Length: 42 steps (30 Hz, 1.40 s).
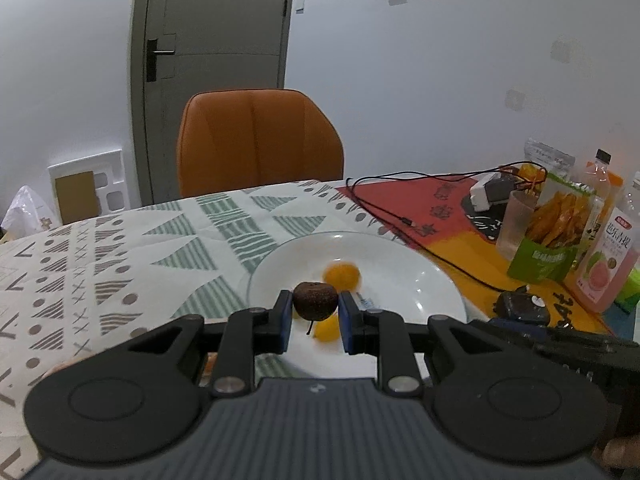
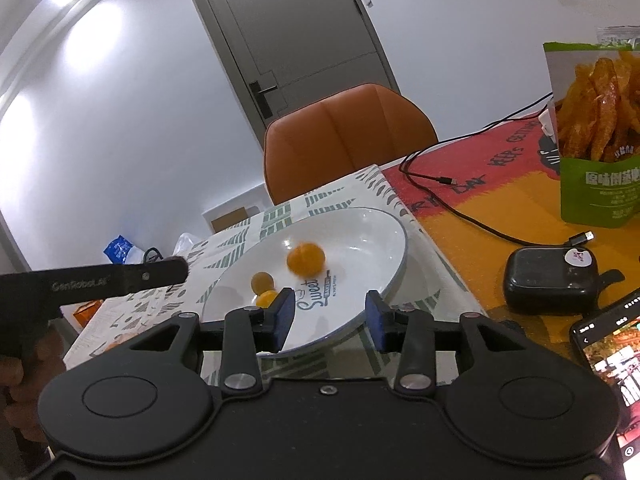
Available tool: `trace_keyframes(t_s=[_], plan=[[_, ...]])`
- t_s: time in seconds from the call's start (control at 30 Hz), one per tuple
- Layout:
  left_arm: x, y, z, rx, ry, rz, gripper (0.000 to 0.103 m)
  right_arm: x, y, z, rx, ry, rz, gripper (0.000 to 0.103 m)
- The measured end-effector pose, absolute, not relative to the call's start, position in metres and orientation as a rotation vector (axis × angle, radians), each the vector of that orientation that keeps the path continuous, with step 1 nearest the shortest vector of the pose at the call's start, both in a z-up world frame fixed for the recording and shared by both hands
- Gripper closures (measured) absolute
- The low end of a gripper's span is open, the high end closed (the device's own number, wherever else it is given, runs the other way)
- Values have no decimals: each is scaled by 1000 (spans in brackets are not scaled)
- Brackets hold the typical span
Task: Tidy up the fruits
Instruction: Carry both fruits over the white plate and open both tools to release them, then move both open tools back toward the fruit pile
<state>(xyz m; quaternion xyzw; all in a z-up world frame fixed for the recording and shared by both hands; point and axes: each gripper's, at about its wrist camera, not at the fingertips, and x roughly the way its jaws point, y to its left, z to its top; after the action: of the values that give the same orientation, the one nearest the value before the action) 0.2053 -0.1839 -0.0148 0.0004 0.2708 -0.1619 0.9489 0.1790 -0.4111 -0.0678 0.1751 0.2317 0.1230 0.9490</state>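
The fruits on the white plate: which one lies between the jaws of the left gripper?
The dark brown fruit with a thin stem. The others, a larger orange fruit behind it and a small orange piece nearer, are bright orange.

**Open ground left of the plate, clutter to the right**

The patterned cloth point(image 1: 120, 248) left of the white plate point(image 1: 400, 264) lies bare, so tongs can pass freely there. On the plate, a brown fruit point(image 1: 315, 300) and two orange fruits point(image 1: 341, 275) crowd the near left part; the far right part is bare. Right of the plate the surface is crowded: a black cable point(image 1: 400, 216) trails close to the rim, with a black case point(image 2: 550, 278), a green snack bag point(image 2: 596, 136), a plastic cup point(image 1: 516, 224) and a pink drink bottle point(image 1: 608, 268) beyond. An orange chair point(image 1: 260, 140) stands against the far edge.
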Motion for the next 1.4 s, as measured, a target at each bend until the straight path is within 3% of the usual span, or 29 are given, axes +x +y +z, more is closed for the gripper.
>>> trace_keyframes(t_s=[0.2, 0.47, 0.53, 0.63, 0.8, 0.93, 1.4], plan=[[209, -193, -16, 6, 563, -329, 79, 179, -413, -68, 362, 476, 247, 63], [206, -177, -11, -6, 551, -261, 75, 180, -404, -70, 359, 484, 264, 50], [204, -171, -10, -5, 555, -248, 69, 179, -400, -69, 355, 487, 262, 43], [199, -160, -10, -1, 563, -226, 51, 180, -394, -68, 349, 486, 268, 39], [188, -137, -6, -10, 538, -173, 25, 179, -382, -65, 336, 481, 276, 21], [181, -114, -1, -36, 524, -123, 18, 180, -372, -62, 343, 486, 300, 0], [163, -55, -2, -102, 525, -4, 15, 178, -331, -56, 300, 510, 356, 0]])
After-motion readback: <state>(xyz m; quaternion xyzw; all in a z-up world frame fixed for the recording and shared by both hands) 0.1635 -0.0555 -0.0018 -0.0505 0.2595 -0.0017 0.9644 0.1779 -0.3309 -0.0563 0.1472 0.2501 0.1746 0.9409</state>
